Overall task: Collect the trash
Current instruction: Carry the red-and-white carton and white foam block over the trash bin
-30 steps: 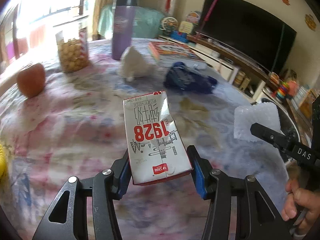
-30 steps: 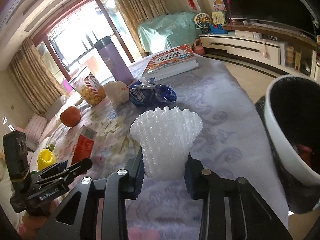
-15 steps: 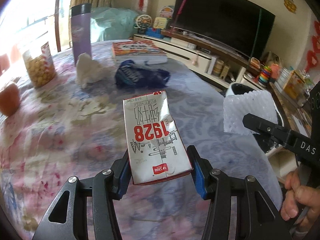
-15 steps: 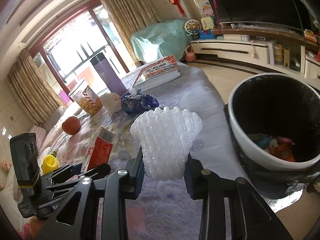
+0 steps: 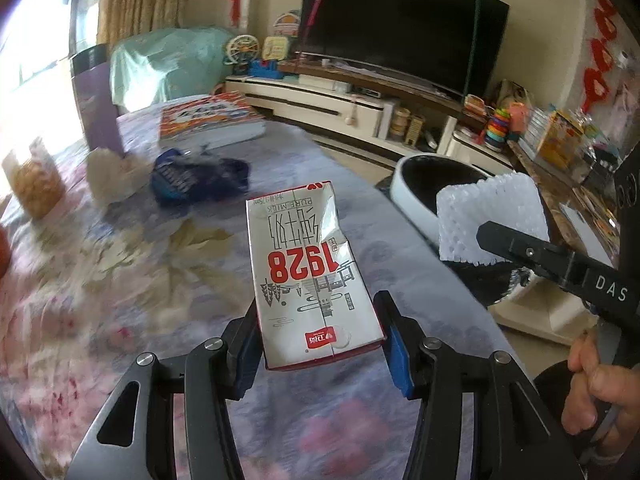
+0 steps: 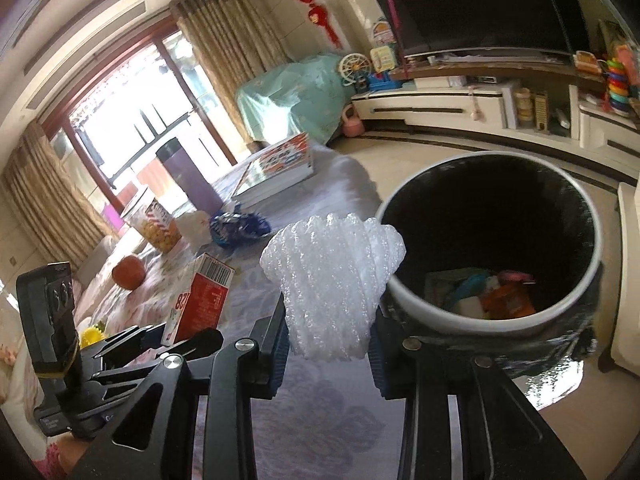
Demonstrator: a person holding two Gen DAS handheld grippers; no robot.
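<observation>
Since the earlier frame both grippers had swung toward the trash bin (image 6: 576, 304), the right gripper (image 6: 330, 354) pinching the foam wrap (image 6: 332, 276) beside its rim, the left gripper (image 5: 320, 344) clamping the milk carton (image 5: 308, 264) farther back, so each should clear the rim before releasing.

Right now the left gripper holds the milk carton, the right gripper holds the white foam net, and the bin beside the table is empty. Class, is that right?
Not quite: the bin is not empty. The right wrist view shows colourful wrappers lying at its bottom. The rest stands: the left gripper holds the milk carton, and the right gripper holds the white foam net.
</observation>
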